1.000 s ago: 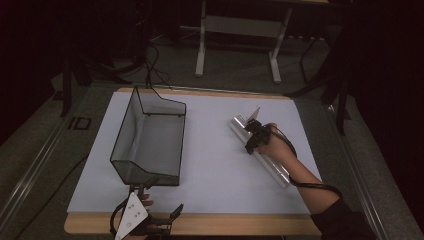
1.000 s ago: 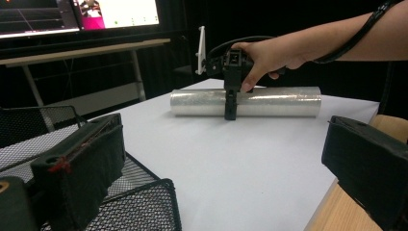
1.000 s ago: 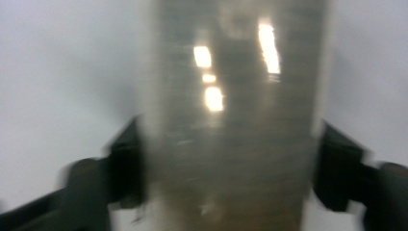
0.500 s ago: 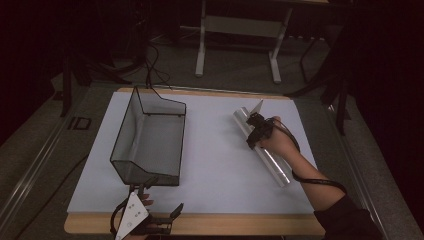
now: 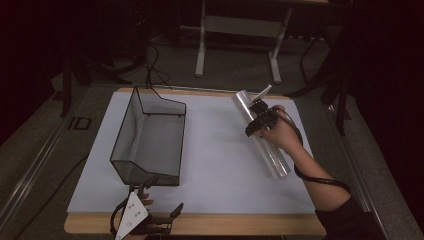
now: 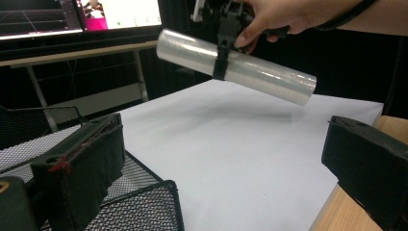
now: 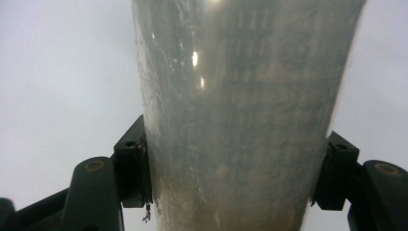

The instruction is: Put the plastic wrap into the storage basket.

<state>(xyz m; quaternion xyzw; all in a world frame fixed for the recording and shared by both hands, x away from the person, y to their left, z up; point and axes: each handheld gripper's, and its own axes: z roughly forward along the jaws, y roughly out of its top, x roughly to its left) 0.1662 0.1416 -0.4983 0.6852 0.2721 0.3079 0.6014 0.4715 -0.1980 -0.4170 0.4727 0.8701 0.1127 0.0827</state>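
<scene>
Clear-film roll (image 5: 262, 134), a long shiny cylinder of transparent wrap, is held tilted in the air above the right part of the white-covered surface (image 5: 220, 160), clamped across its middle by the right tongs (image 5: 260, 120).

Its smooth, glossy skin and long overhang past both jaws suggest the main risk: it could pivot or slide out and drop onto the surface, perhaps rolling off the far edge. The black wire-mesh basket (image 5: 150, 137) stands well apart to the left; a long roll swung toward it may catch the rim or lie across it instead of going in. The left tongs (image 5: 150, 220) rest at the near edge beside the basket, jaws spread apart and holding nothing.
</scene>
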